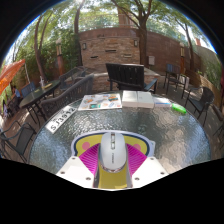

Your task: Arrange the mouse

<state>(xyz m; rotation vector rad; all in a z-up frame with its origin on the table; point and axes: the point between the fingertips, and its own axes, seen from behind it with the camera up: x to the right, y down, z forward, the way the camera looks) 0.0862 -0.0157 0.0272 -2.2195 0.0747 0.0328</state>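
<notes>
The white computer mouse (113, 152) sits between the two fingers of the gripper (112, 166), lying lengthwise along them, with its nose pointing ahead toward the laptop (126, 76). The magenta pads (90, 156) show at both sides of the mouse. The jaws seem closed to the width of the mouse, but I cannot tell if both pads really press on it or if a small gap remains.

A yellow-edged mat (104, 136) lies on the glass table (60, 140) just under and ahead of the mouse, well before the laptop. I judge that the step in hand is to carry the mouse or set it down onto this mat. To do it well, keep the mouse level and straight with the laptop, lower it until it rests flat, and only then open the fingers.

The gripper is held low over the table, tilted a little downward, facing the laptop. Papers (101, 101) lie near the laptop.
</notes>
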